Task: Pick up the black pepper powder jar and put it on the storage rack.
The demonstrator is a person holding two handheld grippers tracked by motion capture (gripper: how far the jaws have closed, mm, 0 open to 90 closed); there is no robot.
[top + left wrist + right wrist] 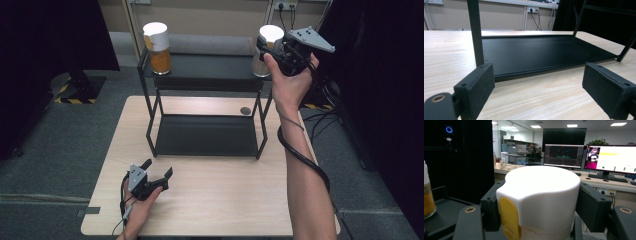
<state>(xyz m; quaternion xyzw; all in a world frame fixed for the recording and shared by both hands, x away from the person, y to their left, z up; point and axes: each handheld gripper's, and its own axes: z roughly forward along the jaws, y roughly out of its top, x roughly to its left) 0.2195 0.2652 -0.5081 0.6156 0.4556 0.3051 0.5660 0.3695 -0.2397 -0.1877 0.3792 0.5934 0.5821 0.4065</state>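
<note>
High view: your right gripper (274, 50) clamps the white-lidded jar (268, 41) at 1 o'clock on the rack (205, 75).
Left gripper (159, 169): jaws wide, empty, at 7 o'clock.

Your right gripper (267, 50) has its jaws tight around the white-lidded jar (541, 197) at the right end of the black metal two-tier rack's (205, 82) top shelf. The orange-filled white-lidded jar (157, 47) stands well apart at the left end, leaving open shelf between. Ahead of your left gripper (157, 172), the lower shelf (544, 52) lies bare, the front-left black post (475, 32) beside the way in.
</note>
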